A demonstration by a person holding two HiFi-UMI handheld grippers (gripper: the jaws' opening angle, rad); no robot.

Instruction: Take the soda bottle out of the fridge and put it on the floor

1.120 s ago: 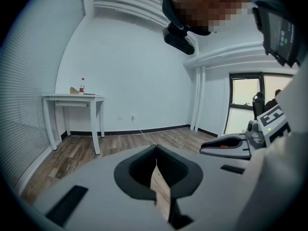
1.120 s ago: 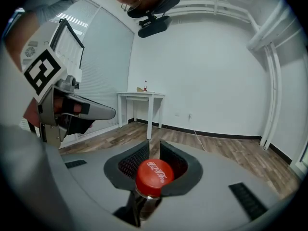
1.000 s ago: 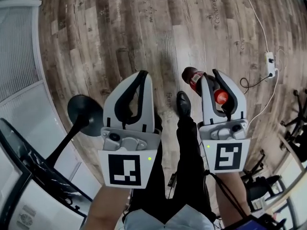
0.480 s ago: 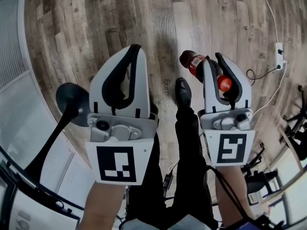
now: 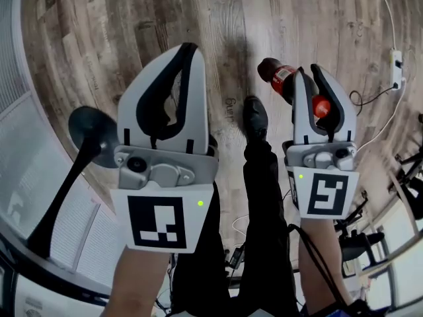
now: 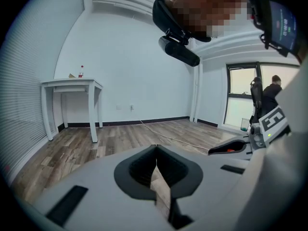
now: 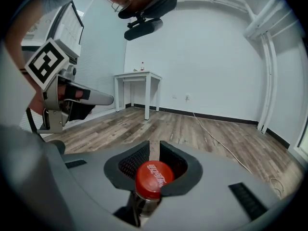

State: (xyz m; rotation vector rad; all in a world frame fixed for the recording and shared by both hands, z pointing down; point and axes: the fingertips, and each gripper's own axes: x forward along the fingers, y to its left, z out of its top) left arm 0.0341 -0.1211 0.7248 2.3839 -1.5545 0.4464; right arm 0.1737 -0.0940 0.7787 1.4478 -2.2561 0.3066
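The soda bottle (image 5: 279, 75) is dark, with a red label and a red cap (image 5: 322, 105). It hangs above the wooden floor (image 5: 218, 18), bottom end pointing away from me, and I cannot see it touching the floor. My right gripper (image 5: 310, 72) is shut on its neck just below the cap. In the right gripper view the cap (image 7: 153, 178) sits between the ribbed pads of that gripper (image 7: 154, 146). My left gripper (image 5: 188, 50) is level with it on the left, jaws shut tip to tip on nothing. The left gripper view shows only floor past its closed tips (image 6: 156, 148).
My shoe (image 5: 255, 117) stands on the floor between the two grippers. At the left is a black round stand base (image 5: 91, 128) with its pole. A power strip (image 5: 396, 61) with a white cable lies far right. A white table (image 6: 72, 84) stands by the wall.
Both grippers have sunk toward the floor, which looks nearer now. The bottle has gone down with the right gripper, still held. The left gripper has stayed shut and empty.
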